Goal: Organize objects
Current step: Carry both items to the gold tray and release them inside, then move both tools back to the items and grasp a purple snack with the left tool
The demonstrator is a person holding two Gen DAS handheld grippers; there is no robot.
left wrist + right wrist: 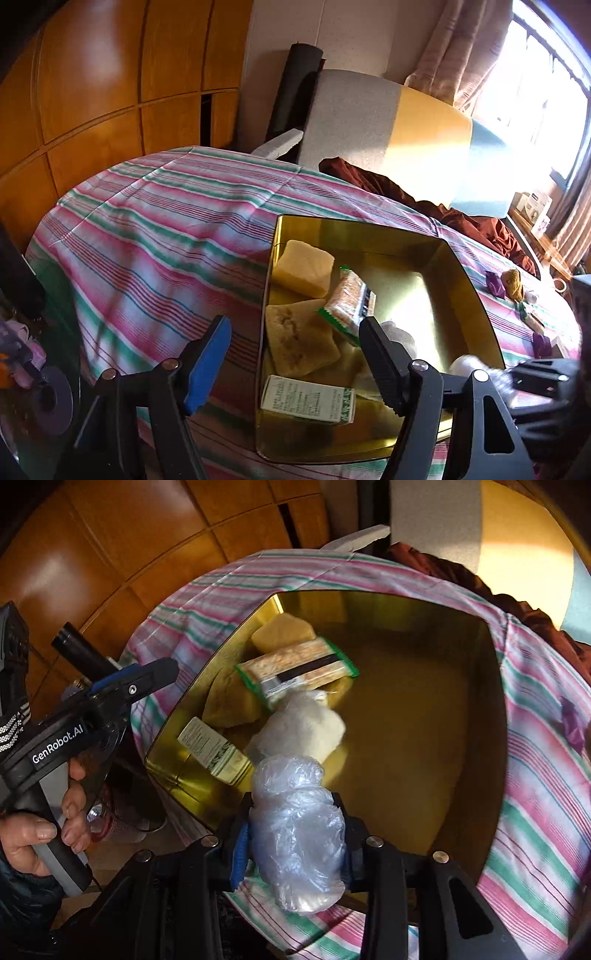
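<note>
Plastic-wrapped bundle [299, 834] pinched in your right tool [295, 843], just above near rim of gold tin [495, 738]. Left tool [295, 360] spread, empty. Ahead, inside tin: snack packet [299, 668], small box [214, 751], yellow blocks. Few small items beyond tin, still unsorted.
</note>
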